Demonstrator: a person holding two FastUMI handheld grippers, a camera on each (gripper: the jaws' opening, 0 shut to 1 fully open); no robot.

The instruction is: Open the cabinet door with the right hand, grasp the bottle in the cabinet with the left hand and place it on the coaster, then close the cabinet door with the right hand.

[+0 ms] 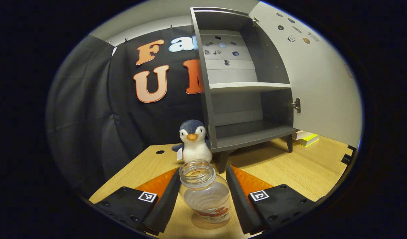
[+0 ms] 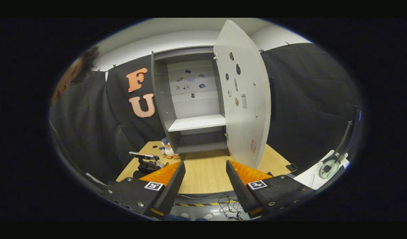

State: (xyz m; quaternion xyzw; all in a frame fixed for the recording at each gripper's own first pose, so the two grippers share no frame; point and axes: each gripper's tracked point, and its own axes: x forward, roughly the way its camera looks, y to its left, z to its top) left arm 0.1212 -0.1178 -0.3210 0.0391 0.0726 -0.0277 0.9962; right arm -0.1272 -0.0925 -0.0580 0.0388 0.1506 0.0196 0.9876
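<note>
Left gripper view: bottle (image 1: 206, 194) upright on the table (image 1: 289, 169), mouth up, long axis vertical, between the open fingers of the left gripper (image 1: 202, 199), gaps both sides. Coaster not discernible. Back straight out, no tipping.

Right gripper view: right gripper (image 2: 203, 186) open, empty; door (image 2: 244, 96) ajar, to be pushed shut.
</note>
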